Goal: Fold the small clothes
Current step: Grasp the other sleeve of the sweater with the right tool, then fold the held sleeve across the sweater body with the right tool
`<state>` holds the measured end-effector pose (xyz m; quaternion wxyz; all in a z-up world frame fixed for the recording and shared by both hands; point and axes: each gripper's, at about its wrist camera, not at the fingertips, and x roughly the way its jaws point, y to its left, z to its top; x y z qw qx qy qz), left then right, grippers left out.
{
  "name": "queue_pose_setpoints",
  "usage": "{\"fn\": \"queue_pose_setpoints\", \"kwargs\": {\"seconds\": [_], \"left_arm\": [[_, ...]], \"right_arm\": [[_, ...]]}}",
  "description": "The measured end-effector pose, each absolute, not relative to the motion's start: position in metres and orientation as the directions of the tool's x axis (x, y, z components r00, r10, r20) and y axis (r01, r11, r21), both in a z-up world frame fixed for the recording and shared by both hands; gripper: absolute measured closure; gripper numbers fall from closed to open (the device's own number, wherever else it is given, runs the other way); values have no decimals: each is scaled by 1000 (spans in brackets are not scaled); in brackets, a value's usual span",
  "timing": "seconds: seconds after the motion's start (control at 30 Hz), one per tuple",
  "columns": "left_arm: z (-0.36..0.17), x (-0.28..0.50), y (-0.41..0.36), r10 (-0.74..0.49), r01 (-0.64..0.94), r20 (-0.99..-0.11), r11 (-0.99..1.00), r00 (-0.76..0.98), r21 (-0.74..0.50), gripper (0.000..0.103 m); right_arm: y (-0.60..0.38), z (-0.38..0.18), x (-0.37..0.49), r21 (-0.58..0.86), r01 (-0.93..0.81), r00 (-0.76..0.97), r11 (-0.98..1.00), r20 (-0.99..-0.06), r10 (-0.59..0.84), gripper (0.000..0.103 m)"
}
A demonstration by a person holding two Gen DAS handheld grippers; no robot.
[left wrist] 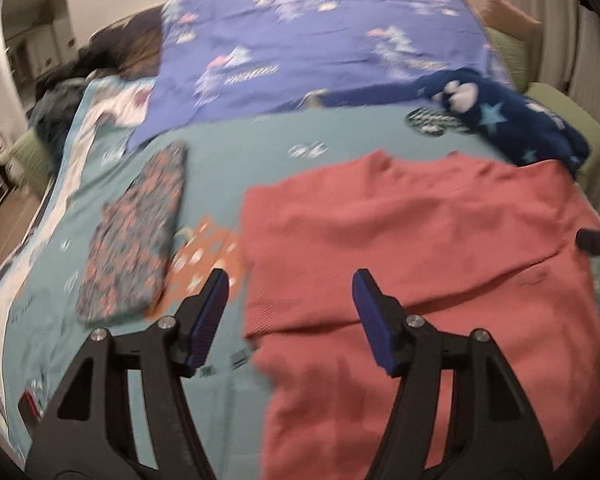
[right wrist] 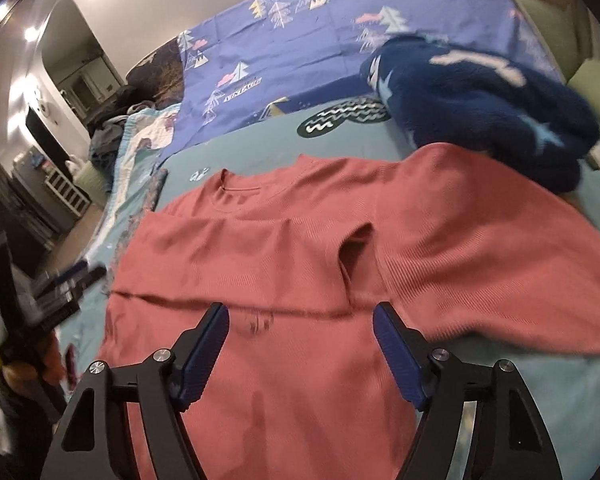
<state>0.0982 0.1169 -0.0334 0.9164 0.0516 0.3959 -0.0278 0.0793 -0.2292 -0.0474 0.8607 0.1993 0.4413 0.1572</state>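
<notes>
As seen from the foot of the bed, entries run from largest to smallest.

Bed sheet (left wrist: 228,168): teal, printed; carries every item below.
Purple cover (left wrist: 300,48): spread across the far half, well clear of the work.
Salmon shirt (right wrist: 260,264): the task's thing; lies flat on the near right of the sheet, collar far, hem near, long axis running near to far. One sleeve looks already folded in across the chest; the other sleeve (right wrist: 500,264) trails out to the right.
Navy fleece (right wrist: 480,108): starred, bunched at the far right, just beside the trailing sleeve's shoulder; may crowd a sleeve fold.
Patterned garment (left wrist: 136,236): folded, left of the shirt, apart from it.
Left gripper (left wrist: 290,292): jaws partly open, nothing between them; poised over the shirt's left edge.
Right gripper (right wrist: 302,324): jaws well open, empty; over the shirt's lower middle, the trailing sleeve to its right.
Judgement: the right gripper is nearer that sleeve, likely the next piece to fold inward.
</notes>
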Motion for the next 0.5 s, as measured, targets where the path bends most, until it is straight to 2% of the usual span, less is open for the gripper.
{"fn": "queue_pose_setpoints", "kwargs": {"seconds": [0.2, 0.27, 0.3, 0.37, 0.4, 0.5], "left_arm": [[-51, 98, 141, -2, 31, -746, 999, 666, 25, 34], [-57, 99, 145, 15, 19, -753, 999, 658, 37, 33], [-61, 99, 147, 23, 15, -760, 999, 650, 43, 33], [-70, 102, 151, 29, 10, -775, 999, 631, 46, 33], [-75, 103, 152, 32, 10, -781, 999, 624, 48, 33], [-84, 103, 154, 43, 3, -789, 998, 612, 57, 33]], "right_arm": [[-235, -76, 130, 587, -51, 458, 808, -705, 541, 27], [-229, -81, 140, 601, -47, 439, 798, -705, 557, 34], [-224, -83, 146, 602, -50, 433, 797, -706, 560, 43], [-214, -85, 153, 584, -58, 426, 809, -719, 550, 77], [-207, -84, 157, 569, -64, 420, 820, -730, 539, 100], [-211, -59, 150, 574, -79, 498, 815, -686, 531, 100]]}}
